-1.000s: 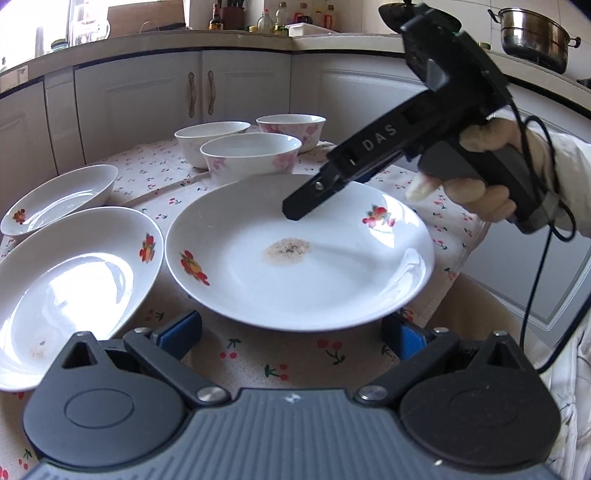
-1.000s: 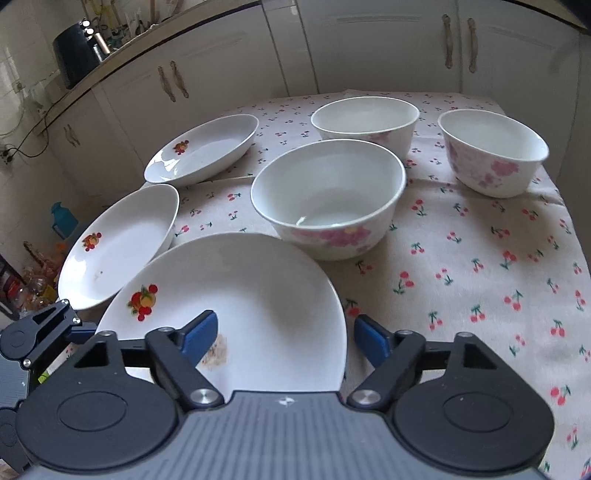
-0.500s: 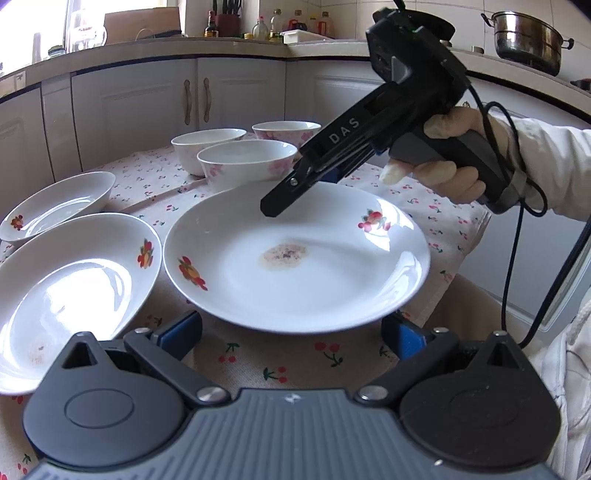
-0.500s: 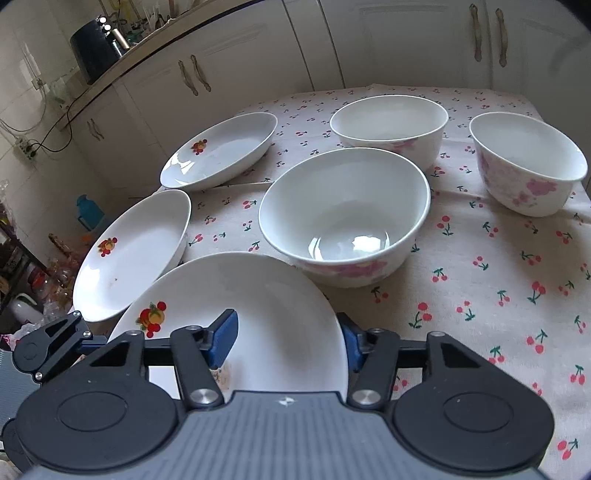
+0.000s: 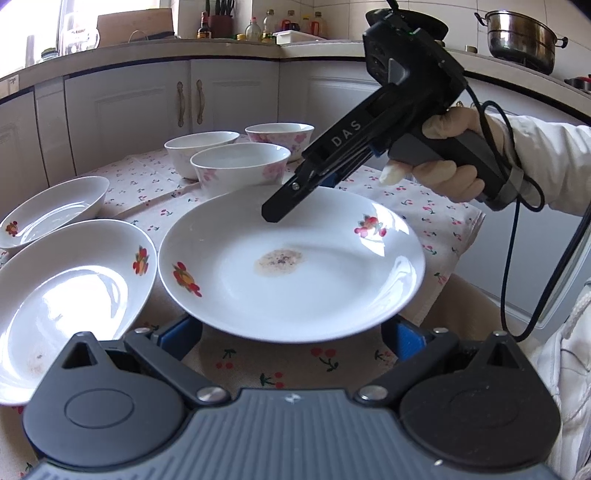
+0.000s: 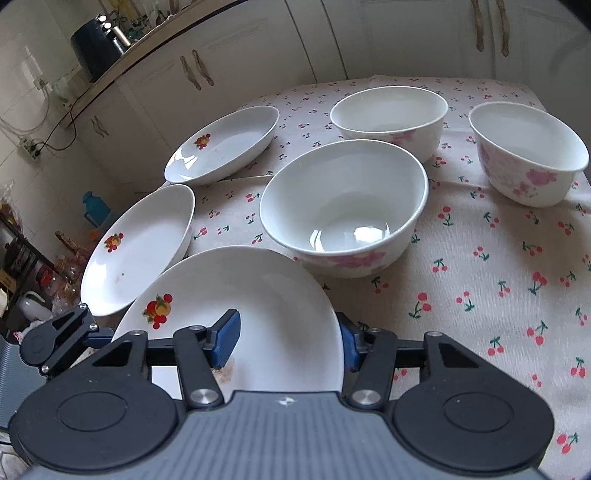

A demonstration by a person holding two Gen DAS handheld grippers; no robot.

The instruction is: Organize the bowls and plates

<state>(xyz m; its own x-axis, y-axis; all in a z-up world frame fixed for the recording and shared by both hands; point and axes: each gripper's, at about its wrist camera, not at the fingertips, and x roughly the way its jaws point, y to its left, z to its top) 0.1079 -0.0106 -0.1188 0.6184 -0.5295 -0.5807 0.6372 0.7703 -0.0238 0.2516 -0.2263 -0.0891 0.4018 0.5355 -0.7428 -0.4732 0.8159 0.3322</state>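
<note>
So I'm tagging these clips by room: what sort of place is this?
Most likely a home kitchen: white cabinets under a counter with bottles, a steel pot, and a cherry-print tablecloth.

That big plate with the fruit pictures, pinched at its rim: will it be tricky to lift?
Probably a little. The large plate looks like stiff glazed ceramic, so it should not bend, but its glossy shine suggests it could slip between the pads. The right gripper has just been closing on one edge only, so the plate may sag away from the grip. It would likely chip if dropped.
</note>
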